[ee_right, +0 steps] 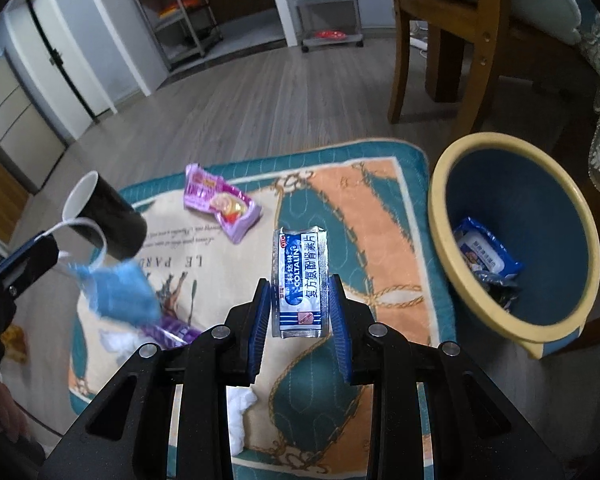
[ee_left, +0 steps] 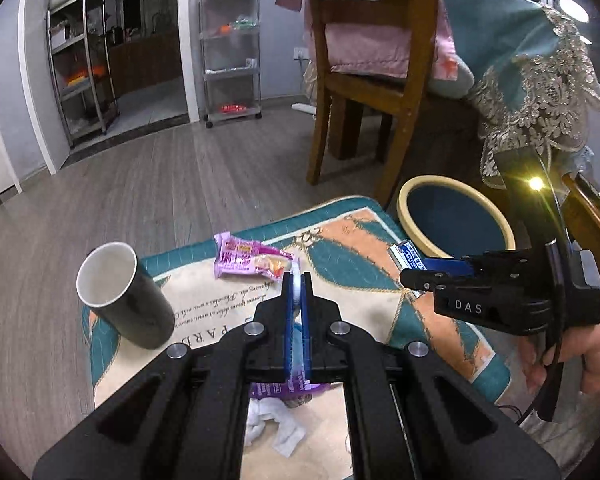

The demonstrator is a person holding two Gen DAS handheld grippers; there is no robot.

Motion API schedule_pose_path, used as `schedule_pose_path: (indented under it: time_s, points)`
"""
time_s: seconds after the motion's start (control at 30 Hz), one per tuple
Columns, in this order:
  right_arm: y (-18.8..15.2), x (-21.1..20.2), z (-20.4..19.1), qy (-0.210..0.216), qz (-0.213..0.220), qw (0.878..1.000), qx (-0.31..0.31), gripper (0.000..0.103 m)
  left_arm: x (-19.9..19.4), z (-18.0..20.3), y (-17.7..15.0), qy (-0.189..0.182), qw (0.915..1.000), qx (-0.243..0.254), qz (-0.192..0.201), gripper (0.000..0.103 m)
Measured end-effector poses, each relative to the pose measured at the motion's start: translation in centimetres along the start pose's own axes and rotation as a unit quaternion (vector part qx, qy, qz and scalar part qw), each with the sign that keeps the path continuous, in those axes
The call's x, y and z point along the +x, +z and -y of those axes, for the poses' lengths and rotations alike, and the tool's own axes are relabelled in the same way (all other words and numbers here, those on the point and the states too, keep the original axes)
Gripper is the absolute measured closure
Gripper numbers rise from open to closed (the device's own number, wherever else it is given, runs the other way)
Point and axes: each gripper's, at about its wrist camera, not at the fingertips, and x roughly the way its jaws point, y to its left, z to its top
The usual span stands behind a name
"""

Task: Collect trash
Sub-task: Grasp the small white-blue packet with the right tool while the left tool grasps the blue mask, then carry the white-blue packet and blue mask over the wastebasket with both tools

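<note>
My left gripper [ee_left: 297, 280] is shut on the white ear loop of a blue face mask [ee_right: 122, 294], which hangs from it above the rug. My right gripper [ee_right: 300, 280] is shut on a silver and blue medicine sachet [ee_right: 300, 280] and holds it above the rug, left of the blue bin [ee_right: 516, 236] with a cream rim. The sachet also shows in the left wrist view [ee_left: 410, 255] beside the bin [ee_left: 456, 220]. A pink snack wrapper [ee_right: 220, 200] lies on the rug. A purple wrapper [ee_right: 172, 330] and white tissue [ee_right: 240, 412] lie near the front.
A black cup [ee_right: 104, 216] lies on its side at the rug's left edge. The patterned rug [ee_right: 380, 208] lies on a wooden floor. A wooden chair [ee_right: 452, 40] and a table with a lace cloth [ee_left: 540, 92] stand behind the bin. The bin holds a blue wipes pack [ee_right: 486, 258].
</note>
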Motion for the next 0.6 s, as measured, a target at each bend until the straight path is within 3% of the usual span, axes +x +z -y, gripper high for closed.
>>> schedule_pose_path:
  time_s: [0.6]
  points:
    - [3.8,-9.1,4.7,0.017,0.089,0.996,0.015,0.072,-0.9,4.9,2.9,-0.036,0.9981,0.034,0.037,0.1]
